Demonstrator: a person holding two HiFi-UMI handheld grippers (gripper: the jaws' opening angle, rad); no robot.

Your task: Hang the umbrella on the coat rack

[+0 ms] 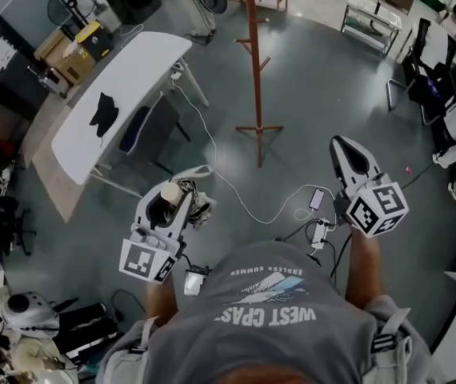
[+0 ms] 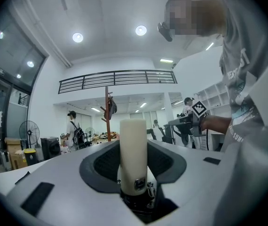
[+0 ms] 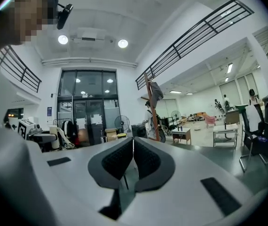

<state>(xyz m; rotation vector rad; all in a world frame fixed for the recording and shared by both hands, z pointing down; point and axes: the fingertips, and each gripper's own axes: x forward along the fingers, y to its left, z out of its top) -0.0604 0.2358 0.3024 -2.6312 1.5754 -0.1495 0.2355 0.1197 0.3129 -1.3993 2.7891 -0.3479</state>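
My left gripper (image 1: 172, 202) is shut on the umbrella's cream cylindrical handle (image 1: 170, 193), which stands upright between the dark pads (image 2: 101, 161) in the left gripper view. The folded canopy (image 1: 202, 210) hangs beside and below that gripper, partly hidden by it. The coat rack (image 1: 256, 70), a red-brown wooden pole with pegs and a cross base, stands on the floor ahead of me, and something dark hangs near its top (image 2: 111, 106). It also shows in the right gripper view as the coat rack (image 3: 150, 108). My right gripper (image 1: 341, 144) is shut with nothing in it, its pads touching (image 3: 133, 145).
A white table (image 1: 124, 86) with a dark cloth on it and a chair (image 1: 144, 130) stands to the left. A white cable (image 1: 236, 202) and a power strip (image 1: 319, 232) lie on the floor at my feet. Chairs (image 1: 428, 86) and a metal cart (image 1: 370, 18) stand at the right. People are in the background.
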